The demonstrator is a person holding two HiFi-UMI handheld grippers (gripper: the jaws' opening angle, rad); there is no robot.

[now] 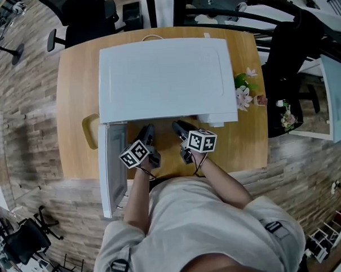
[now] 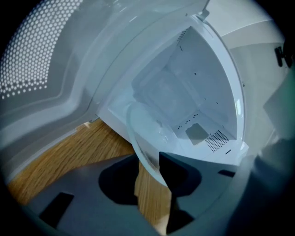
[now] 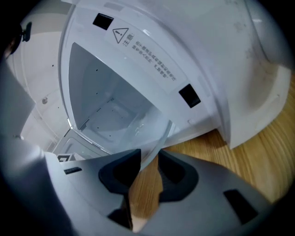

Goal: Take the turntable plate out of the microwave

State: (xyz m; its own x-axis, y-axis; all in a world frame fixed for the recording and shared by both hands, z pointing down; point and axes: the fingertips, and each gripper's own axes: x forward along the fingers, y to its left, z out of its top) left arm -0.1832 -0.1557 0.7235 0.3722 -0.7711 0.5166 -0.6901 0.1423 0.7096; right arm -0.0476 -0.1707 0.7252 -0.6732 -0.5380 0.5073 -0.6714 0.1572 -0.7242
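The clear glass turntable plate (image 2: 146, 131) lies tilted at the mouth of the white microwave (image 1: 162, 76), its near rim out over the wooden table. In the left gripper view the rim runs in between the dark pads (image 2: 177, 173) of my left gripper (image 2: 148, 160), which pinch it. On the other side my right gripper (image 3: 146, 157) grips the plate (image 3: 138, 131) at its rim in the same way. From the head view both grippers, left (image 1: 148, 129) and right (image 1: 179, 126), reach side by side into the open front, and the oven's top hides the plate.
The microwave door (image 1: 112, 163) stands swung open to the left, out past the table's front edge. A small bunch of flowers (image 1: 245, 93) lies right of the oven on the table (image 1: 247, 143). Office chairs stand behind and around the table.
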